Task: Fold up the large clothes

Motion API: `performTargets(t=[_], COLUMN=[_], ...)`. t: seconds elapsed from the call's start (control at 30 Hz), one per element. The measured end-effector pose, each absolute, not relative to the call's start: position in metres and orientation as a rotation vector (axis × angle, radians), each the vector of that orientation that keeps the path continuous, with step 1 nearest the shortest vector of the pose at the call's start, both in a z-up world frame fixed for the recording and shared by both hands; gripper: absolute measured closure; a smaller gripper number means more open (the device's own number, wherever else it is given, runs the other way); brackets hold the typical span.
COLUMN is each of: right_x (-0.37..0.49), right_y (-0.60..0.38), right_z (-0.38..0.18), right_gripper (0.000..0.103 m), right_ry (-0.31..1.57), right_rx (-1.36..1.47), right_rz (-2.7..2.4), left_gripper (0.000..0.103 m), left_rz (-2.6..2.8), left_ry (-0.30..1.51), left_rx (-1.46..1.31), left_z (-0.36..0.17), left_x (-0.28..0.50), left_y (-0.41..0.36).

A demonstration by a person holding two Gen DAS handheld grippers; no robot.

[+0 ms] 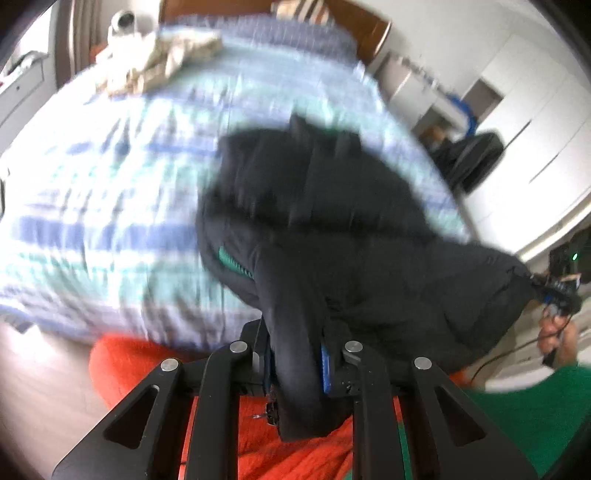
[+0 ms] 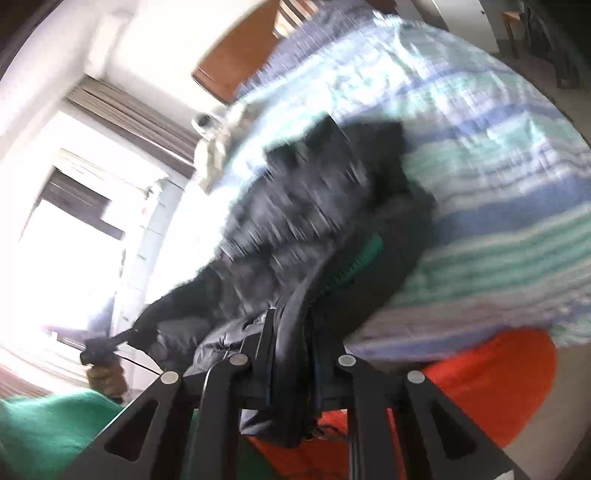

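A black puffer jacket (image 1: 332,221) with a teal zipper lining (image 1: 229,258) hangs lifted between my two grippers, its far part resting on the bed (image 1: 110,184). My left gripper (image 1: 297,362) is shut on a thick fold of the jacket's edge. My right gripper (image 2: 291,365) is shut on another fold of the jacket (image 2: 295,221). The right gripper also shows in the left wrist view (image 1: 557,288) at the right, holding the jacket's stretched corner. The left gripper shows small in the right wrist view (image 2: 99,347). Both views are motion-blurred.
The bed has a blue, white and teal striped cover (image 2: 480,147). A beige garment (image 1: 162,62) and a white round device (image 1: 123,22) lie near the wooden headboard (image 1: 362,29). An orange cloth (image 1: 295,454) hangs below the bed edge. White wardrobes (image 1: 524,92) stand right.
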State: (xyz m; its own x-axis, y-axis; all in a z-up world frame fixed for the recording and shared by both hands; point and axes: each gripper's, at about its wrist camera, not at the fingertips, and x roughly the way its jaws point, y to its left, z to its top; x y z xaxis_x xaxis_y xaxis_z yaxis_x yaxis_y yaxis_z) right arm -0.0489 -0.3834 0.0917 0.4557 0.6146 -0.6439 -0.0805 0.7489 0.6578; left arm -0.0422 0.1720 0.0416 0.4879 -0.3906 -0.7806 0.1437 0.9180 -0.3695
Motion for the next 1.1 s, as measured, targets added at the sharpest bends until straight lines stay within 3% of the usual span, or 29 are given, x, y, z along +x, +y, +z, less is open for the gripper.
performTargets(t=[0.17,0.33,0.47,0.57,0.6,0.63,0.67,0.7,0.73,0.9,1.0,1.1], right_x=[0.034,0.142,0.186,0.191,0.19,0.187,0.186,0.186,0.187,0.205,0.227,0.245], right_y=[-0.4,-0.406,-0.412,-0.421,-0.424,-0.426,-0.427,-0.429,-0.432,-0.411,-0.384,-0.366], right_z=[0.091,0.026,-0.043,-0.079,-0.082,-0.079,-0.074,-0.067,-0.057,-0.025,-0.038,-0.063], right_gripper=[0.088,0.088,0.085,0.074,0.064,0.045,0.032,0.007,0.0,0.0,0.0,0.0], right_ry=[0.905,0.917,0.97,0.987,0.974,0.952,0.93,0.911,0.897,0.958,1.045,1.122], right_rx=[0.654,0.724,0.822,1.015,1.069,1.105,1.124,1.124,1.097,0.696,0.446,0.4], right_rz=[0.477,0.415,0.315,0.289,0.296,0.319,0.345,0.359,0.353,0.294,0.267,0.26], left_gripper=[0.085,0.079,0.074,0.066,0.055,0.035,0.024,0.006,0.002,0.001,0.002,0.01], left_rz=[-0.349,-0.285,-0.221,-0.237,-0.268,-0.317,-0.35,-0.395,-0.423,-0.406,-0.307,-0.272], left_ry=[0.899,0.902,1.03,1.12,1.116,1.1,1.079,1.03,0.994,0.973,1.085,1.146], left_rx=[-0.313,-0.311,-0.261,-0.294,-0.334,-0.393,-0.433,-0.49,-0.517,-0.327,-0.201,-0.184], left_z=[0.052,0.006,-0.043,-0.052,-0.044,-0.033,-0.026,-0.011,-0.002,-0.01,-0.063,-0.098], left_x=[0.044,0.15,0.201,0.208,0.206,0.202,0.198,0.193,0.189,0.189,0.208,0.225], left_y=[0.17,0.154,0.14,0.144,0.149,0.156,0.161,0.172,0.179,0.175,0.16,0.144])
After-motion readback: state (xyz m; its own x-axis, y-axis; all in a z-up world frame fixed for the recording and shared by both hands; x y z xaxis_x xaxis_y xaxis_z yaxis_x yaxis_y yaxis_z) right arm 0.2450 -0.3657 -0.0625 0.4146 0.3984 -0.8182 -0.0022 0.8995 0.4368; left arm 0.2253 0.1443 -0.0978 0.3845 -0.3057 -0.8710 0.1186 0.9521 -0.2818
